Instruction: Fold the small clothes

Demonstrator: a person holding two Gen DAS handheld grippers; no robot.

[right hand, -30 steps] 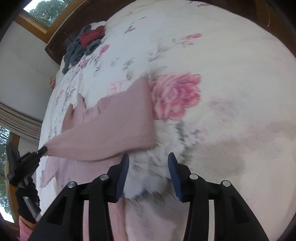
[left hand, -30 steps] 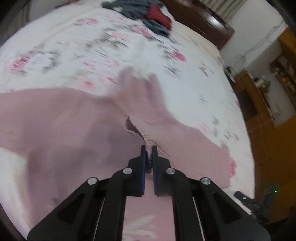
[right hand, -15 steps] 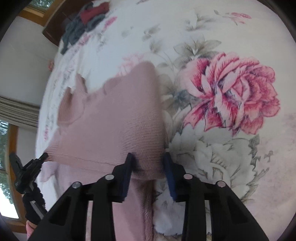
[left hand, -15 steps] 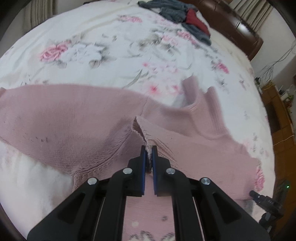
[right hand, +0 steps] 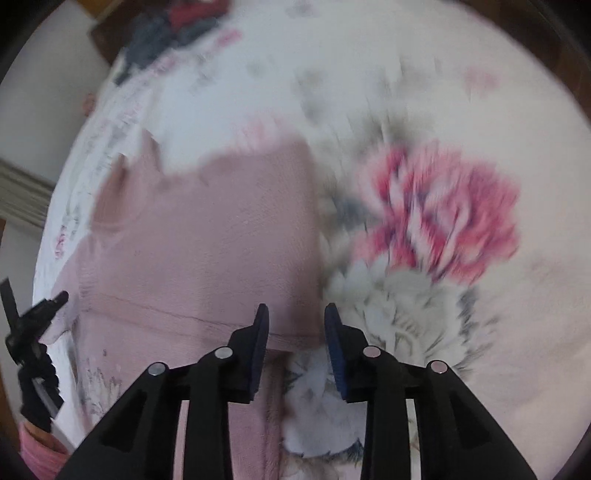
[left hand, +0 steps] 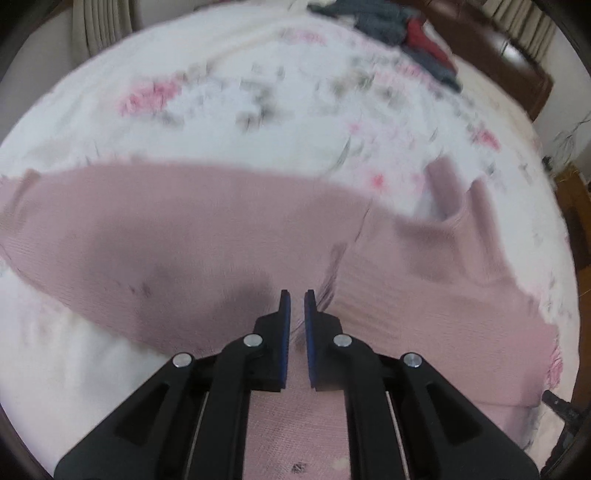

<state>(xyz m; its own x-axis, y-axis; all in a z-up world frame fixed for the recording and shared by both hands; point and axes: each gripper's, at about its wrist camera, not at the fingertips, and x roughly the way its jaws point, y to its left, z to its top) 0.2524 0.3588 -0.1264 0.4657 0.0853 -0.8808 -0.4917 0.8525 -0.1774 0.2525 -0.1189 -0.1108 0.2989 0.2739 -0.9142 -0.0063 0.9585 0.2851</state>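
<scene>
Left claw [left hand: 296, 295] freed; sweater [left hand: 192, 236] blurred

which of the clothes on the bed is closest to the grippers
The pink knit garment, spread flat right under both grippers. The grey and red clothes pile lies bunched far off by the wooden headboard.

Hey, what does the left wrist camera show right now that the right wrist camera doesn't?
Only the left wrist view shows the left claw from behind, its fingers slightly parted with nothing between them, and a curtain. Only the right wrist view shows the right claw, open over the garment's edge, and a large pink rose print. Both show the pink knit garment lying on the floral bedspread, and the pile of grey and red clothes at the far end.
</scene>
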